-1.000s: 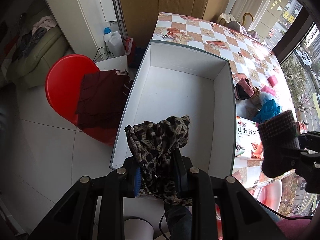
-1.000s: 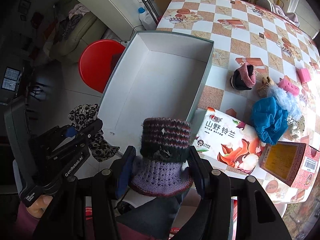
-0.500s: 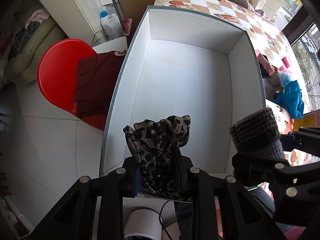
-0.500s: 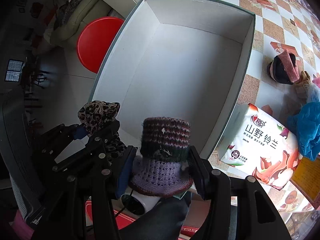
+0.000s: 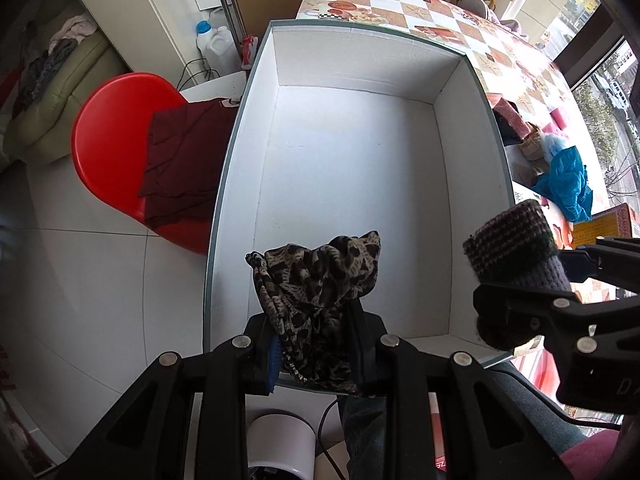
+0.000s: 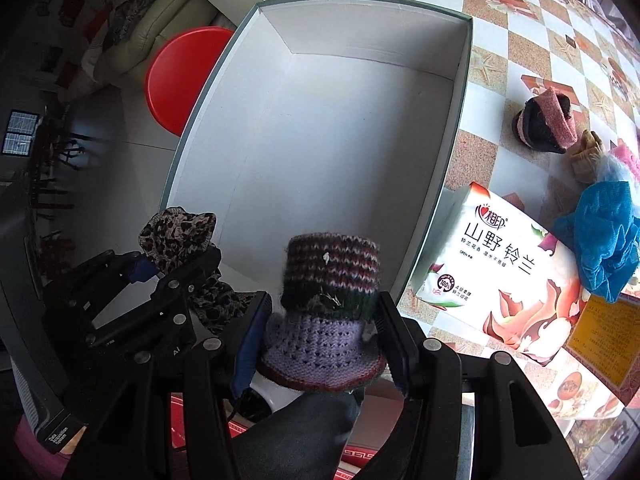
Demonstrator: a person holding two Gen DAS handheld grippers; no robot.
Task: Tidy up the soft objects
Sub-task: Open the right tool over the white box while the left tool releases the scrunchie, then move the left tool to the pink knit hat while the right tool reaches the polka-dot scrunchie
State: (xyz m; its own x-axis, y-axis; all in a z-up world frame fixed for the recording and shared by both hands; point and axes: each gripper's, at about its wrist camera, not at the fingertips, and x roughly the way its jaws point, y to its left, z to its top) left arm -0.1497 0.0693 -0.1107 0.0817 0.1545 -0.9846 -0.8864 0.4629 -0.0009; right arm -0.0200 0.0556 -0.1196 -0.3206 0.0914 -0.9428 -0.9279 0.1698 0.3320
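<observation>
A big white box (image 5: pixel 344 168) (image 6: pixel 320 128) with grey edges lies open on the tiled table; nothing lies in it. My left gripper (image 5: pixel 314 344) is shut on a leopard-print cloth (image 5: pixel 316 280) (image 6: pixel 176 232), held over the box's near left corner. My right gripper (image 6: pixel 322 320) is shut on a striped knitted hat (image 6: pixel 328 292) with a purple lower band, over the box's near edge. That hat (image 5: pixel 512 248) and the right gripper (image 5: pixel 532 312) also show at the right of the left wrist view.
A tissue pack (image 6: pixel 504 276), a blue cloth (image 6: pixel 608 236), a pink-and-black sock (image 6: pixel 548 124) and a yellow-topped carton (image 6: pixel 604 344) lie on the table right of the box. A red chair (image 5: pixel 116 152) with a dark red garment (image 5: pixel 184 160) stands left.
Both grippers have sunk toward the box with their loads; the box fills more of each view. The right gripper has come in over the box's near edge beside the left one.
</observation>
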